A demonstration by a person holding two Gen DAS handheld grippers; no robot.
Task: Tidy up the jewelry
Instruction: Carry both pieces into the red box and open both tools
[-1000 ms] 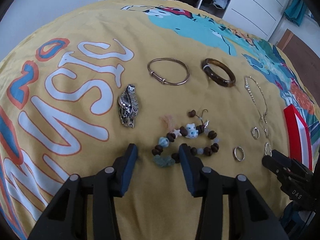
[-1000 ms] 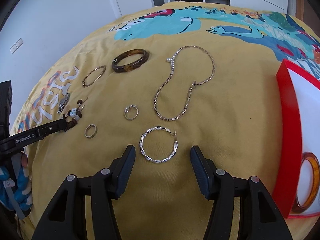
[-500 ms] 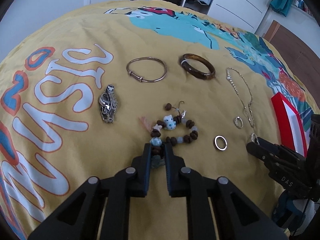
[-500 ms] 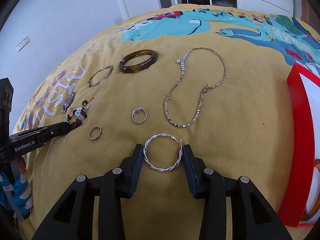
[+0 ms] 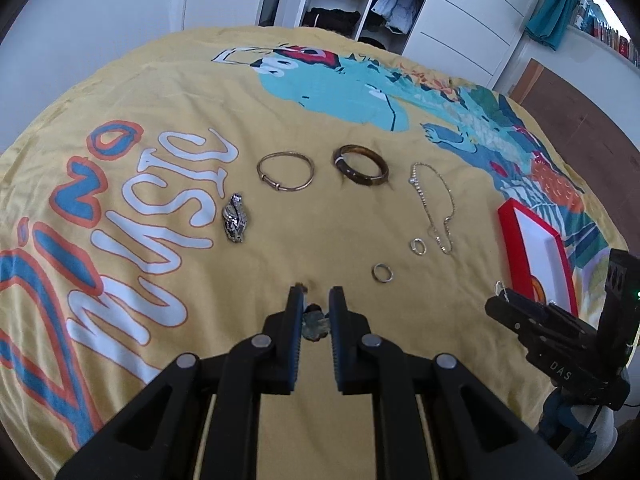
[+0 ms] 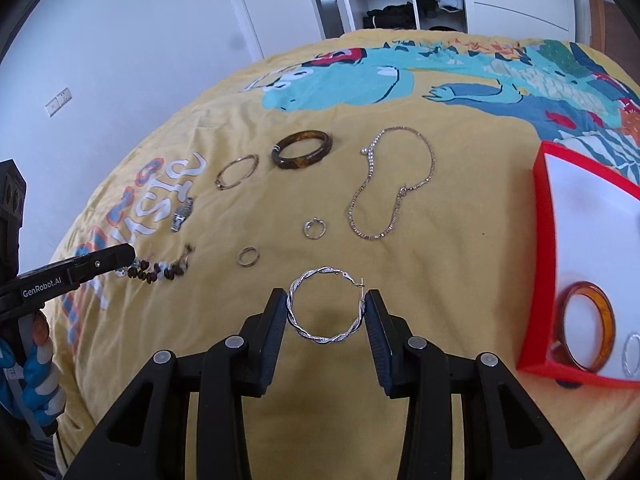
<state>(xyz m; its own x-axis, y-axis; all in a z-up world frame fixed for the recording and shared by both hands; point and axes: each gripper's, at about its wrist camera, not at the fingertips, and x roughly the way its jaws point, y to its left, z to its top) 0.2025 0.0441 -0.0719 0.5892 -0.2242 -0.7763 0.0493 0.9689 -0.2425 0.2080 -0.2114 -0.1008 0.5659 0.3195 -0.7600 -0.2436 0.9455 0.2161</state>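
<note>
My left gripper [image 5: 316,300] is shut on the beaded bracelet [image 5: 314,322] and holds it above the yellow bedspread; in the right wrist view the beads [image 6: 158,272] hang from the left gripper's tip [image 6: 116,258]. My right gripper [image 6: 326,306] is shut on a twisted silver hoop earring [image 6: 326,310], lifted off the cloth. A red tray [image 6: 540,264] with a white lining lies at the right, holding an amber bangle [image 6: 586,326] and a silver hoop [image 6: 634,354].
On the bedspread lie a thin gold bangle [image 5: 285,170], a dark tortoiseshell bangle [image 5: 361,165], a silver brooch [image 5: 235,223], a chain necklace [image 5: 436,208] and two small rings [image 5: 383,273] [image 5: 418,246]. A wardrobe and door stand beyond the bed.
Both grippers closed, the left on the beaded bracelet and the right on the silver hoop, then rose off the bedspread with them.
</note>
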